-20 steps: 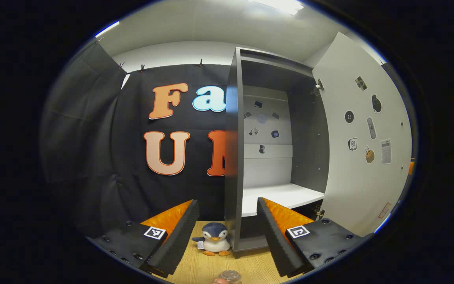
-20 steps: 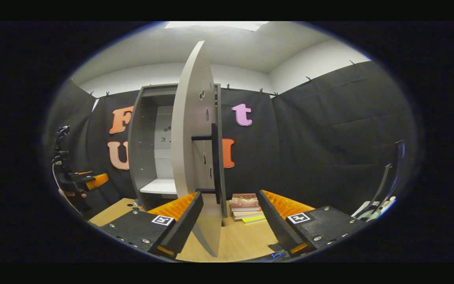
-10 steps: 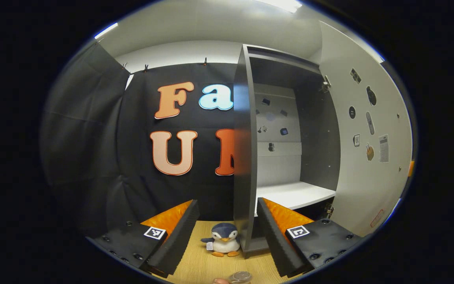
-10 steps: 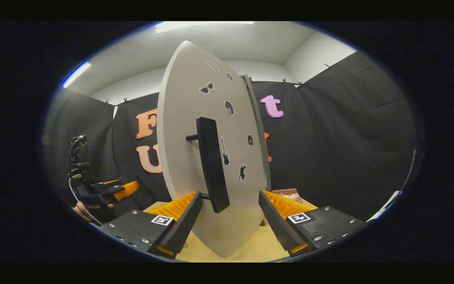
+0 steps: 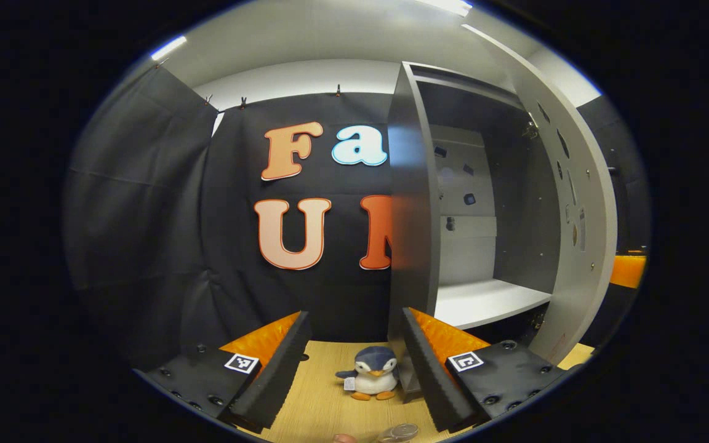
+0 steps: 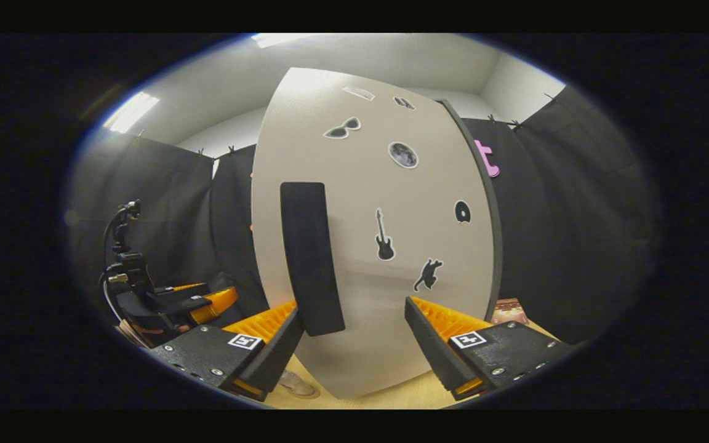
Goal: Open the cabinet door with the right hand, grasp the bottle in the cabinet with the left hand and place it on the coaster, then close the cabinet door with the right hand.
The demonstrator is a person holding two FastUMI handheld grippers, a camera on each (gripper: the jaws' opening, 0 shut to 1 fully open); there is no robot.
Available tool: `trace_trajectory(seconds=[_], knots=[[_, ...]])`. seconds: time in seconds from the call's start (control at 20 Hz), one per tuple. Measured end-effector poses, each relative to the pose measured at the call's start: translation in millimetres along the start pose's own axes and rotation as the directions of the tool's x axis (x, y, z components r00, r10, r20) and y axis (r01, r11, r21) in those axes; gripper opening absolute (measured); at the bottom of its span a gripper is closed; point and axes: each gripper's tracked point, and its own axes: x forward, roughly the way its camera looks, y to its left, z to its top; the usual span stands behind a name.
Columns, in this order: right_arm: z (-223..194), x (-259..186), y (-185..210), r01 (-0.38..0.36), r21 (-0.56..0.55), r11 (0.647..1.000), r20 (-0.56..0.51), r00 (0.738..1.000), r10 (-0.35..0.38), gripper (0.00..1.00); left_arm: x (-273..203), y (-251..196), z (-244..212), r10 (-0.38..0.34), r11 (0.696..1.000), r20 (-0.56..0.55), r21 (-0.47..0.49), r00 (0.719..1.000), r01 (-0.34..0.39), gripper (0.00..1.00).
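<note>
Door point(image 6: 379, 246) stands partly ajar on the cabinet point(image 5: 413, 203), its handle point(image 6: 310, 258) just above the right gripper point(image 6: 351, 344) — fingers spread, holding nothing. Left gripper point(image 5: 354, 363) gapes too; bottle point(image 5: 399, 432) stands on the table point(image 5: 317, 406) below it.

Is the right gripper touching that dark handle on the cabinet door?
Cannot tell. In the right gripper view the open right gripper frames the handle, whose lower end overlaps the left finger; no clear gap or contact shows on the cabinet door.

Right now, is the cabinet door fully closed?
No, in the left gripper view the cabinet door stands ajar, and the white shelf inside shows.
</note>
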Motion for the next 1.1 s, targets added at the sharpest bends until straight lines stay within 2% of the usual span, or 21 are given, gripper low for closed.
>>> trace_trajectory(seconds=[0.05,0.25,0.8,1.1], knots=[[0.2,5.6,1.5,-0.009,-0.001,1.000,0.004,1.000,0.009,0.98,1.4,5.5,-0.2,0.008,1.000,0.001,0.001,1.000,-0.008,0.95],[-2.5,24.6,8.5,-0.026,-0.016,1.000,0.010,1.000,0.026,0.96,8.5,17.6,-1.2,0.031,0.999,0.001,0.005,1.000,-0.031,0.94],[-8.5,79.4,25.4,-0.063,0.001,0.998,0.016,0.998,0.063,0.96,25.6,33.0,-21.1,0.034,0.998,-0.042,-0.049,0.999,-0.036,0.95],[-17.2,106.7,25.9,0.002,-0.100,0.995,0.007,1.000,-0.002,0.96,29.3,50.8,-22.1,0.058,0.997,-0.043,-0.057,0.997,-0.061,0.96]])
